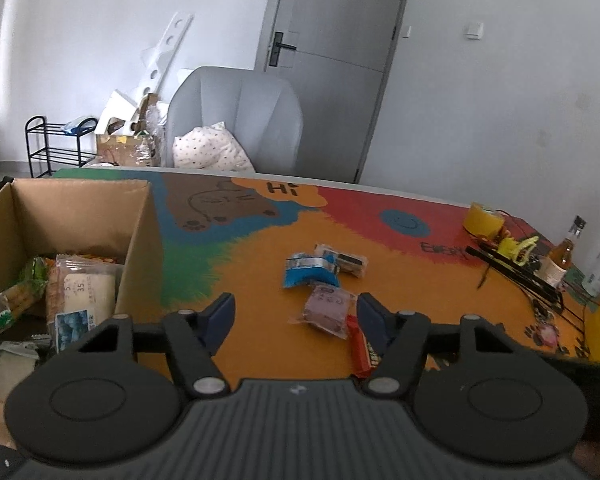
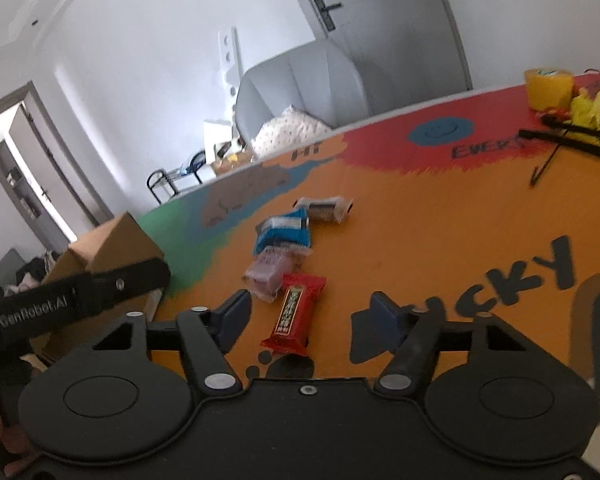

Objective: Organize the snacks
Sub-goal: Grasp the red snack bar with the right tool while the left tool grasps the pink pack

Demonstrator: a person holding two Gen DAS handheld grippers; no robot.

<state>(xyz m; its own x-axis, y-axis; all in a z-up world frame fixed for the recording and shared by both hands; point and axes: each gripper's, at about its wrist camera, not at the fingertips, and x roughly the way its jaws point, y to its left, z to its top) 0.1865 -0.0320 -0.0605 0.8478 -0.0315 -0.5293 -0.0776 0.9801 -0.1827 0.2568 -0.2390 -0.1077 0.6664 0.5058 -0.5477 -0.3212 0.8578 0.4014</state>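
On the brightly printed table mat (image 1: 260,264), four wrapped snacks lie loose in a short row near the middle, well clear of the far edge: a clear-wrapped dark bar (image 1: 346,260) farthest out, a blue packet (image 1: 310,274) touching it, a pale purple packet (image 1: 328,310) next, and a red bar (image 2: 294,312) nearest the grippers. Both tools hover above the mat with nothing between their fingers. The left gripper (image 1: 296,316) has its jaws spread wide, its right fingertip over the red bar's end in the left wrist view; whether it touches the wrapper is hard to tell from this angle. The right gripper (image 2: 310,316) is likewise wide open, the red bar lying just ahead between its two blue pads (image 2: 234,314) without contact. At the table's left edge stands an open cardboard box (image 1: 140,240) already holding several packets, among them a green-wrapped one (image 1: 16,300) and a white one (image 1: 86,292). Toward the far right corner sit a yellow tape roll (image 1: 482,220), a small amber bottle (image 1: 560,260) and a tangle of black and yellow items (image 1: 516,250). Behind the table are a grey armchair (image 1: 240,112) with a dotted cushion (image 1: 210,150) and a closed grey door (image 1: 332,40)
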